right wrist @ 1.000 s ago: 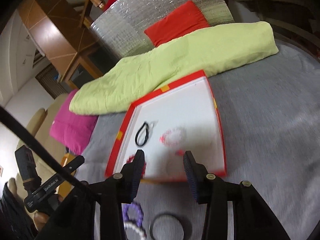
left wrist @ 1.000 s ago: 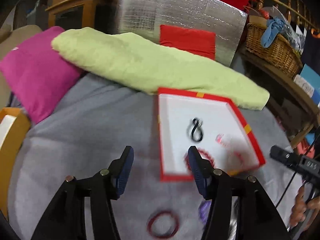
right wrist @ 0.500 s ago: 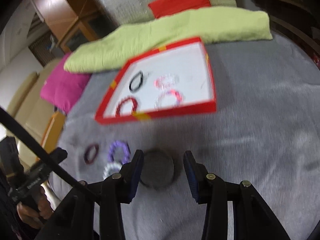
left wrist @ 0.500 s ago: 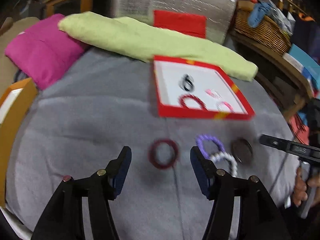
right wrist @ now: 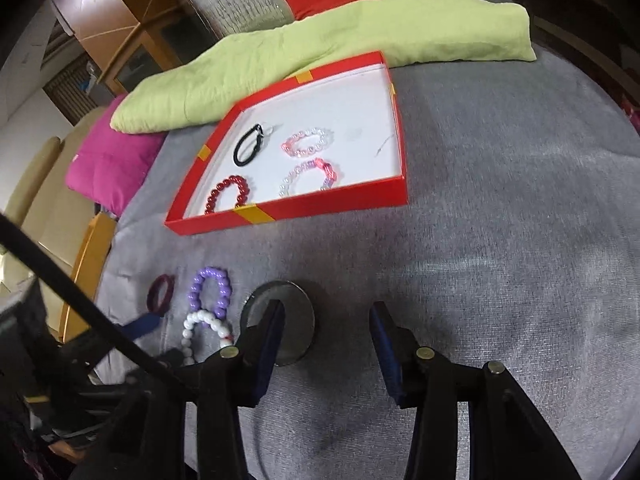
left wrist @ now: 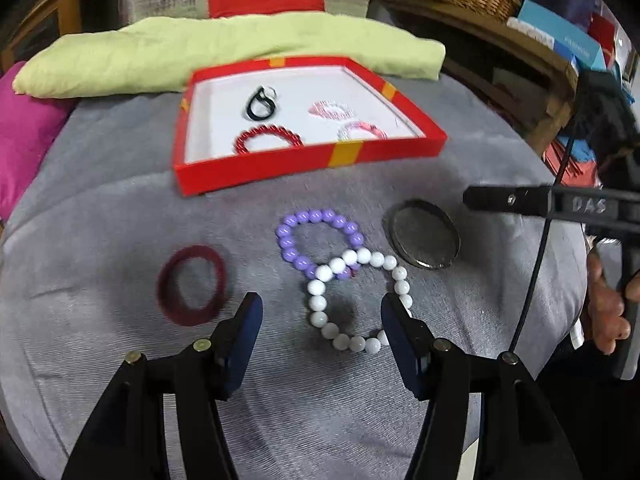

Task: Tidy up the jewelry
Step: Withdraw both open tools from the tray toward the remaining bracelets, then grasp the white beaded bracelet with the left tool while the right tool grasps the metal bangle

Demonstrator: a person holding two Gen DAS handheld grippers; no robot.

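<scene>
White beads sit nearest your left gripper (left wrist: 322, 312) in the left wrist view: the white bead bracelet (left wrist: 356, 300) lies on the grey blanket (left wrist: 100, 220) on the near side of the red tray (left wrist: 312, 160), its far end overlapping the purple bead bracelet (left wrist: 316, 240). Your jaws stand apart and empty, one finger on either side of the white loop without touching it. The maroon ring band (left wrist: 192, 284) lies to the left, the dark round disc (left wrist: 424, 238) to the right, both also short of the tray. Judging by looks, the beads are hard, smooth and strung loosely, so the bracelet should be light but floppy and apt to roll; pinch one side of the loop away from the purple overlap, or both may lift. In the right wrist view, your right gripper (right wrist: 328, 332) is likewise parted and holds nothing, its left finger hanging over the disc, again on the near side of the tray. That disc looks flat, stiff and thin, so take it across the rim. Inside the tray already lie a red bead bracelet (right wrist: 228, 194), a black hair tie (right wrist: 248, 150) and two pale pink bracelets (right wrist: 308, 142).
</scene>
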